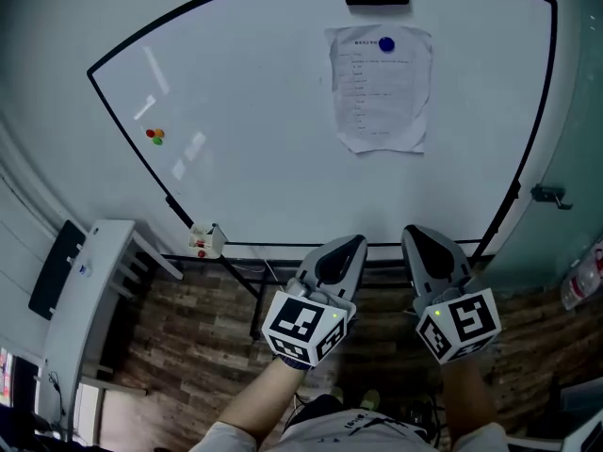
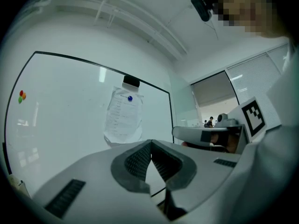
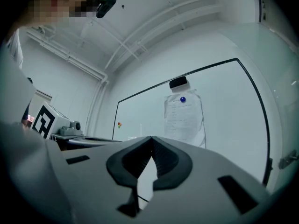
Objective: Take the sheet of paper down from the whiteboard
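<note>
Left tongs [image 1: 352,242] and right tongs [image 1: 415,233] are closed, holding nothing. One whiteboard [image 1: 254,111] carries one sheet of paper [image 1: 380,90] under one blue magnet [image 1: 386,44].

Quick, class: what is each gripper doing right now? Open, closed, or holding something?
Left gripper: closed, holding nothing.
Right gripper: closed, holding nothing.

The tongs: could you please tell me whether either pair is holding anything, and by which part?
Nothing is held: the left tongs and right tongs are shut and empty; the sheet of paper hangs on the whiteboard.
</note>
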`<control>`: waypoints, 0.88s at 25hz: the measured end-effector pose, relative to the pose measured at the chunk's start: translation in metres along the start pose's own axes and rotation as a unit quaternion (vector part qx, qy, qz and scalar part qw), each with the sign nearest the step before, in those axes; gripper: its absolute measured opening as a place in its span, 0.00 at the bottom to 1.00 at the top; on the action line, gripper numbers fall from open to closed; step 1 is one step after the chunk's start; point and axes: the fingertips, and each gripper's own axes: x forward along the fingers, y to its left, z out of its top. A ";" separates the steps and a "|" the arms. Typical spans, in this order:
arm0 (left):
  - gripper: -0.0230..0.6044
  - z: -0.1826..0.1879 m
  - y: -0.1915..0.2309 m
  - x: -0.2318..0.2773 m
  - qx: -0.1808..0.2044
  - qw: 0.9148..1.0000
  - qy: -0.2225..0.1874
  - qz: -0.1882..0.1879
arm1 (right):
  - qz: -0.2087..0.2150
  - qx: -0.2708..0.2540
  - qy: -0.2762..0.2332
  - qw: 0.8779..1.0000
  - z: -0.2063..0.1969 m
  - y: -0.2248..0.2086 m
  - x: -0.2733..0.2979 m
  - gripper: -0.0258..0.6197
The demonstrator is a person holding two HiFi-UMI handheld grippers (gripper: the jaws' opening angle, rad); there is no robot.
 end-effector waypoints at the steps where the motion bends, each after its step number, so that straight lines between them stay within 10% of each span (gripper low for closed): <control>1: 0.06 0.003 0.005 0.006 0.007 1.000 -0.003 0.001 | 0.001 -0.002 -0.003 1.000 0.002 -0.004 0.007 0.06; 22: 0.06 0.089 0.154 0.143 0.093 0.989 -0.112 -0.034 | -0.078 -0.095 -0.051 0.991 0.043 -0.075 0.176 0.06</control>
